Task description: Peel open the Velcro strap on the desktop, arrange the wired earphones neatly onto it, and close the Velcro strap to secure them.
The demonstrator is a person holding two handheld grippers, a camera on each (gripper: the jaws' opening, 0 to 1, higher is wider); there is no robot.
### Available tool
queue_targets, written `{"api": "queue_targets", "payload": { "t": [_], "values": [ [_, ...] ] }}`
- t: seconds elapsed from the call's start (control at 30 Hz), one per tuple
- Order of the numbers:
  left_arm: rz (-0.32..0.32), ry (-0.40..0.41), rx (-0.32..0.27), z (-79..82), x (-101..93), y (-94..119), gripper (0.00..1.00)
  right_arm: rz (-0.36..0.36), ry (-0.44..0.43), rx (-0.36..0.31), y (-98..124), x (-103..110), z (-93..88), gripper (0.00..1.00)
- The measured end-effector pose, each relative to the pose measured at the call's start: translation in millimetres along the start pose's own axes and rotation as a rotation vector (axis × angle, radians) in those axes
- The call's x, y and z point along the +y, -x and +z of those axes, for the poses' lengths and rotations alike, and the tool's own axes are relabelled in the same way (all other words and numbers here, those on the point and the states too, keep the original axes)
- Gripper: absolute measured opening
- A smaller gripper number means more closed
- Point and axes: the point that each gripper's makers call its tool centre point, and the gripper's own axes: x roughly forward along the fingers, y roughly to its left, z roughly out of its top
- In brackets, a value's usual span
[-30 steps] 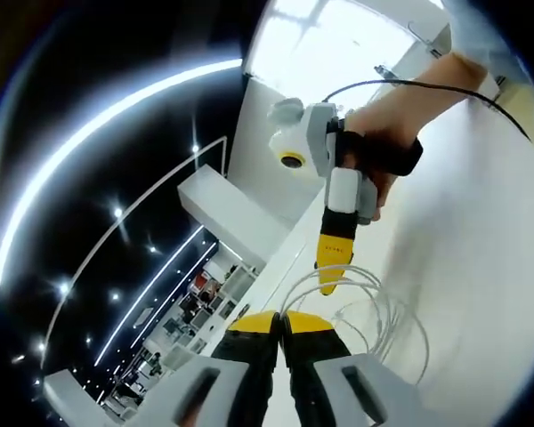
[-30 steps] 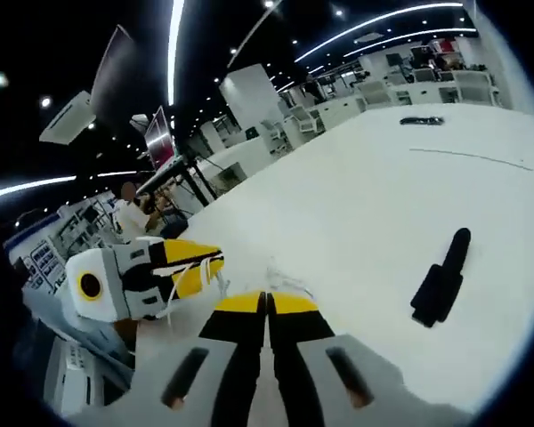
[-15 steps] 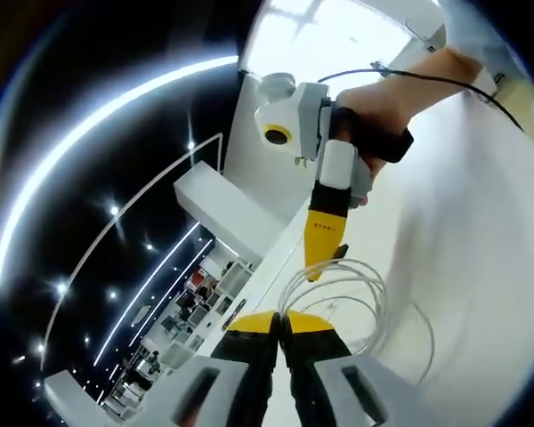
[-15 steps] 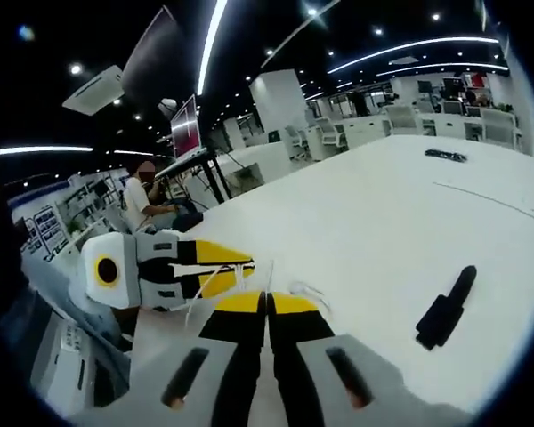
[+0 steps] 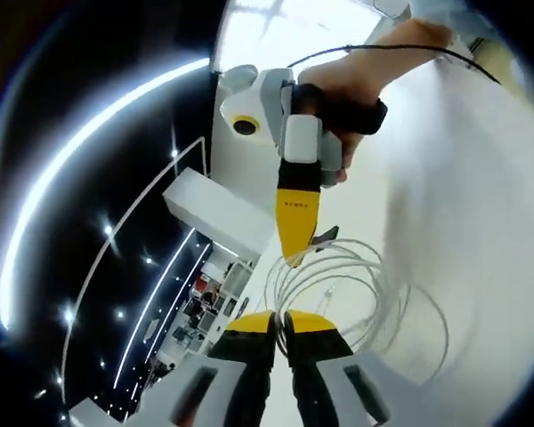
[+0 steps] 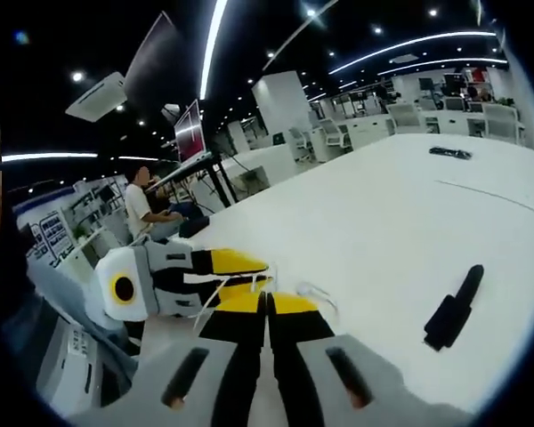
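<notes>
The white earphone cable (image 5: 365, 289) hangs in several loose loops over the white desktop (image 5: 481, 231). My left gripper (image 5: 280, 318) is shut, with the coil's lower end at its yellow tips. My right gripper (image 5: 294, 256), held by a hand, points down into the coil's upper end and is shut on the cable. In the right gripper view my right gripper (image 6: 267, 301) is shut, with cable strands (image 6: 313, 290) at its tips, and my left gripper (image 6: 254, 264) lies close on the left with cable across it. The black Velcro strap (image 6: 454, 307) lies flat on the desktop (image 6: 374, 213) to the right, apart from both grippers.
A thin dark wire (image 6: 489, 197) and a small dark object (image 6: 449, 153) lie far back on the desktop. A person (image 6: 147, 209) sits at a desk with a monitor (image 6: 189, 132) beyond the table's left edge. Rows of white desks and chairs stand behind.
The two grippers have come closer together. In the left gripper view the right gripper has shifted up and left, and the cable loops show wider and fuller. The strap has stayed put.
</notes>
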Motion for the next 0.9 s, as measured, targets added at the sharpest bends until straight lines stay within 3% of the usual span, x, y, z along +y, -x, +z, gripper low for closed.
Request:
{"api": "queue_targets", "payload": {
  "t": [0.47, 0.77, 0.9],
  "values": [
    [0.018, 0.013, -0.022, 5.1, 3.2, -1.2, 0.11, 0.025, -0.002, -0.007, 0.1, 5.4, 3.4, 0.04],
    [0.016, 0.002, -0.025, 7.3, 8.1, -3.9, 0.12, 0.055, 0.004, 0.024, -2.8, 10.5, -0.7, 0.04],
    [0.005, -0.004, -0.031, 10.6, 6.7, -5.4, 0.08, 0.061, 0.008, 0.023, -3.4, 13.4, -0.8, 0.04]
  ]
}}
